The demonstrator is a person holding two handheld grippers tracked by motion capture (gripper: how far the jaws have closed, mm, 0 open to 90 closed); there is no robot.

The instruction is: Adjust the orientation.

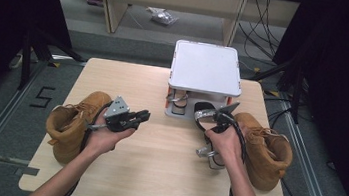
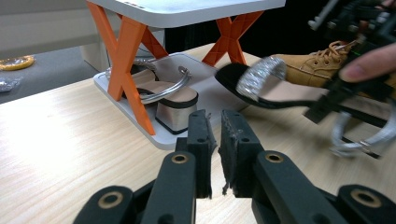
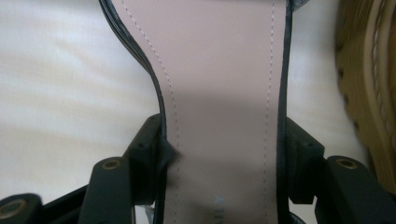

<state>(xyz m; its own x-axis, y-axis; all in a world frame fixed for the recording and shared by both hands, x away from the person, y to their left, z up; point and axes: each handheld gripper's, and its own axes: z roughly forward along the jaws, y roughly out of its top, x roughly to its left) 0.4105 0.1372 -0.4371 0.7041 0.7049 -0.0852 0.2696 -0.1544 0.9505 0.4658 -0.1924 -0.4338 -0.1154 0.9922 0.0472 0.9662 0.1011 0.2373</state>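
My right gripper (image 1: 219,126) (image 3: 226,154) is shut on a black sandal (image 1: 204,113) (image 3: 219,70) with a pink insole and a glittery silver strap, the jaws clamping the sole's two edges. The sandal hangs above the table, toe toward the rack, and also appears in the left gripper view as the sandal (image 2: 261,79). A matching sandal (image 1: 178,101) (image 2: 163,93) sits on the lower shelf of a white shoe rack (image 1: 206,66) with orange legs. My left gripper (image 1: 144,116) (image 2: 215,126) hovers over the table's left-centre, its jaws nearly together with nothing between them.
A tan boot (image 1: 71,125) lies at the table's left edge behind my left hand. Another tan boot (image 1: 264,149) (image 3: 369,93) stands at the right edge, close beside the held sandal. Bare wooden table (image 1: 154,166) spans the front.
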